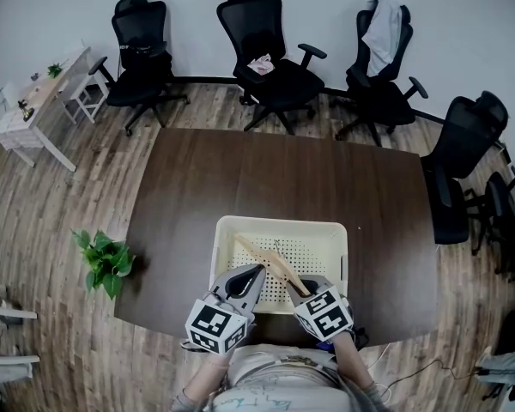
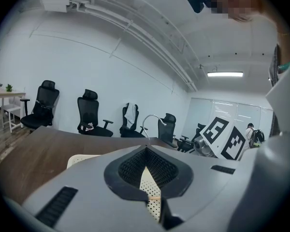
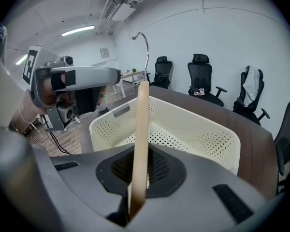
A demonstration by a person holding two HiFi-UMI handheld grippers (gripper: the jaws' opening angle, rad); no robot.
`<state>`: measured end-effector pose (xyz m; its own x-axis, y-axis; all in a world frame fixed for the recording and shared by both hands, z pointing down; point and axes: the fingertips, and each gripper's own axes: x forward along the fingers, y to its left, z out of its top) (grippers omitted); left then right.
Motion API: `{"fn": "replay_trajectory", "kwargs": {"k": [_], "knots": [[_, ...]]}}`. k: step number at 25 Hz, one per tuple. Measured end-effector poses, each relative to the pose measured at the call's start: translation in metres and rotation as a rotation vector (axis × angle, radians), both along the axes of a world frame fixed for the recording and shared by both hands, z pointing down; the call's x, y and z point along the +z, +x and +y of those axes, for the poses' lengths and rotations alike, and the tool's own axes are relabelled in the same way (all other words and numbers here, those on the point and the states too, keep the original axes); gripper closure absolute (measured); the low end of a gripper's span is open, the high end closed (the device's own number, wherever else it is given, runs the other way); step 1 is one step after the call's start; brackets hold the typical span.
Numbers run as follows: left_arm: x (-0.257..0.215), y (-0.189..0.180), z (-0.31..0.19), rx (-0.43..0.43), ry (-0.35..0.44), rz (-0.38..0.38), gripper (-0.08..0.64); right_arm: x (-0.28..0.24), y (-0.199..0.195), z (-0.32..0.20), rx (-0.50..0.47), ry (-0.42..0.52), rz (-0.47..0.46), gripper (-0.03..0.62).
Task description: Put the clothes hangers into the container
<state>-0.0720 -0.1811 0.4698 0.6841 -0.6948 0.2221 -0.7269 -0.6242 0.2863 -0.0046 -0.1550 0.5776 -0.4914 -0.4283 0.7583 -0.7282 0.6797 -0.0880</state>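
Right gripper (image 1: 300,285) pinches wooden hanger (image 1: 270,260) over basket (image 1: 279,223) at bench (image 1: 240,170) 6 o'clock. Left gripper (image 1: 256,273), at its 9 o'clock, pressed together.

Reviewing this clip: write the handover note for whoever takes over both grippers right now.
Left gripper: jaws together, nothing between them, at the basket's near edge.
Right gripper: shut on the wooden hanger, which it holds over the cream basket on the brown table.
Done: hanger gripped and over the basket.
Left: lower it in and let go. I see no other hanger in any view.
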Motion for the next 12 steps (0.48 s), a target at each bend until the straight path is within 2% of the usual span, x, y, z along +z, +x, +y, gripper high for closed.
{"fn": "replay_trajectory", "kwargs": {"k": [12], "knots": [[0.0028, -0.0039, -0.0036, -0.01, -0.009, 0.0, 0.549, 0.0066, -0.0052, -0.0051, -0.034, -0.009, 0.04, 0.566]]}}
